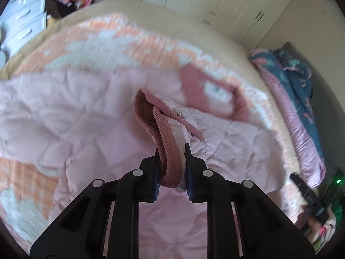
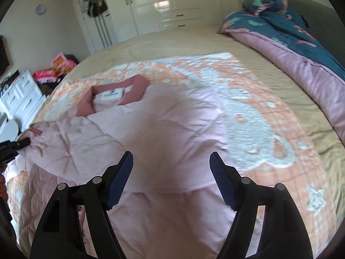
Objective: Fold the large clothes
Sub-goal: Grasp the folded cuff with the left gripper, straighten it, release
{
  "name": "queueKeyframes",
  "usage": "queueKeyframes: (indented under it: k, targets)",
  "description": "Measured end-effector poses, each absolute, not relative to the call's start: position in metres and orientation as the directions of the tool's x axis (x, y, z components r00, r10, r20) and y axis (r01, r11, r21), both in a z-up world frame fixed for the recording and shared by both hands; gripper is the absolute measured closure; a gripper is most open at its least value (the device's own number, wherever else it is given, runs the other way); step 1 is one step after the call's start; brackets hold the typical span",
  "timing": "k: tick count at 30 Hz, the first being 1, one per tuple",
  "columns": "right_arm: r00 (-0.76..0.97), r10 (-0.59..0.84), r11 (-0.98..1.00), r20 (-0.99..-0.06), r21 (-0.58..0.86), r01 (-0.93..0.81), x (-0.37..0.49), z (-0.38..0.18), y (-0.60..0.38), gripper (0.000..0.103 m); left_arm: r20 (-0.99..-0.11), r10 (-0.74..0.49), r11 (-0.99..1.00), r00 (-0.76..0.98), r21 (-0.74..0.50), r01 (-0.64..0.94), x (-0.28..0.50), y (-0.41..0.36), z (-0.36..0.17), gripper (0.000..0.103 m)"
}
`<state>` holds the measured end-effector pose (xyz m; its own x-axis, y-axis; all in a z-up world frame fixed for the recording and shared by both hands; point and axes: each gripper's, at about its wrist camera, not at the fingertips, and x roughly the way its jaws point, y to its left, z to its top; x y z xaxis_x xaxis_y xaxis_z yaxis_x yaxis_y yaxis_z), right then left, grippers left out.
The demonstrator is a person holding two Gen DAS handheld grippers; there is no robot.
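On the bed, a pale pink quilted jacket (image 2: 163, 116) is lying spread over an orange-and-white blanket (image 2: 254, 116), its rose collar (image 2: 90, 102) facing the wardrobe (image 2: 163, 2). The left gripper (image 1: 172, 161) is clamping the ribbed rose cuff (image 1: 170, 149) of one sleeve. The right gripper (image 2: 171, 172) is hovering above the jacket's body with jaws parted, gripping nothing.
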<state>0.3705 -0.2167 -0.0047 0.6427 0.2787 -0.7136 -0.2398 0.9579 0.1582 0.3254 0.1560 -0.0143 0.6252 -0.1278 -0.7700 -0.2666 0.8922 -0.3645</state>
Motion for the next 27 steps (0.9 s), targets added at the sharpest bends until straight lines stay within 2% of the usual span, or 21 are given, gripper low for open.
queueKeyframes:
  k: [5, 11, 16, 20, 22, 27]
  targets:
    - [0.597, 0.304, 0.946, -0.742, 0.16, -0.282, 0.387, -0.013, -0.194, 0.031, -0.812, -0.126, 0.887, 0.57, -0.349, -0.302, 0.321, 0.159, -0.049, 0.092]
    - [0.523, 0.243, 0.966, -0.817, 0.154, -0.208, 0.403, -0.054, -0.197, 0.03, -0.82, -0.136, 0.888, 0.556, -0.35, -0.299, 0.319, 0.155, -0.054, 0.091]
    - [0.531, 0.255, 0.964, -0.808, 0.174, -0.199, 0.402, -0.071, -0.2, 0.03, -0.822, -0.155, 0.881, 0.548, -0.366, -0.3, 0.32, 0.152, -0.057, 0.091]
    - [0.529, 0.238, 0.969, -0.815, 0.166, -0.181, 0.395, -0.06, -0.198, 0.03, -0.824, -0.152, 0.883, 0.546, -0.361, -0.3, 0.316, 0.15, -0.054, 0.089]
    - [0.547, 0.274, 0.961, -0.791, 0.209, -0.179, 0.384, -0.048, -0.201, 0.029, -0.825, -0.149, 0.887, 0.545, -0.355, -0.295, 0.314, 0.149, -0.05, 0.086]
    - [0.603, 0.305, 0.952, -0.737, 0.233, -0.197, 0.353, -0.021, -0.206, 0.013, -0.826, -0.145, 0.887, 0.544, -0.352, -0.298, 0.306, 0.151, -0.042, 0.081]
